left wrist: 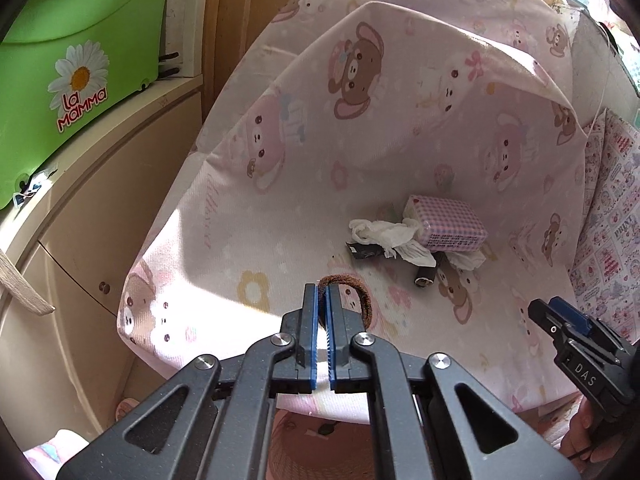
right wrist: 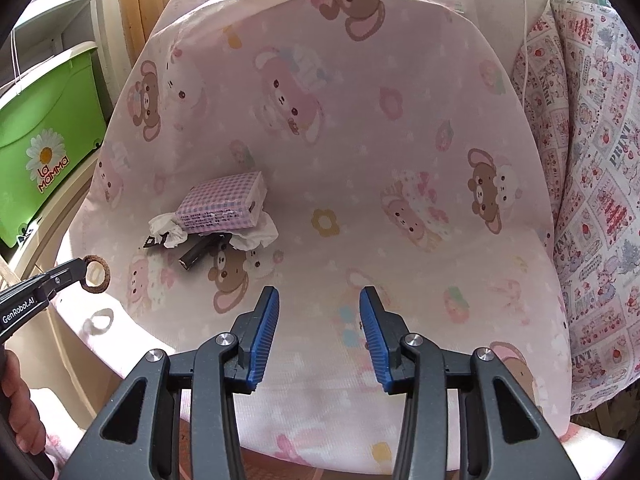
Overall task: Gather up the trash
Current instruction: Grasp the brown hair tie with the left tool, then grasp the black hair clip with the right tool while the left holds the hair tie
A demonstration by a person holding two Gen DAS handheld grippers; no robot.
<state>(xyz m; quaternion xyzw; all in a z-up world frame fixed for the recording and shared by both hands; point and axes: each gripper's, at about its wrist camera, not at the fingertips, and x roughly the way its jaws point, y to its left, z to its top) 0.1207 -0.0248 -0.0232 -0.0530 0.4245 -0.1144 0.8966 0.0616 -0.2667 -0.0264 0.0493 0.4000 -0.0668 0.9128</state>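
Far left: green storage bin [left wrist: 80, 60] on a beige cabinet [left wrist: 100, 200]. Left gripper [left wrist: 322, 296]: blue pads pressed together on a brown hair tie [left wrist: 360, 300], which hangs clear of the pink bear-print sheet [left wrist: 400, 140]; in the right wrist view the hair tie's shadow falls on the cloth below it. Centre of sheet: trash cluster comprising a pink gingham tissue pack [left wrist: 446, 222] resting on crumpled white tissues [left wrist: 384, 234], a black wrapper scrap [left wrist: 362, 252] and a small dark cylinder [left wrist: 425, 274]. Right gripper [right wrist: 319, 300]: fingers moderately apart, nothing between them, hovering over bare sheet, apart from the cluster. Far right: strawberry-print fabric [right wrist: 592, 160].
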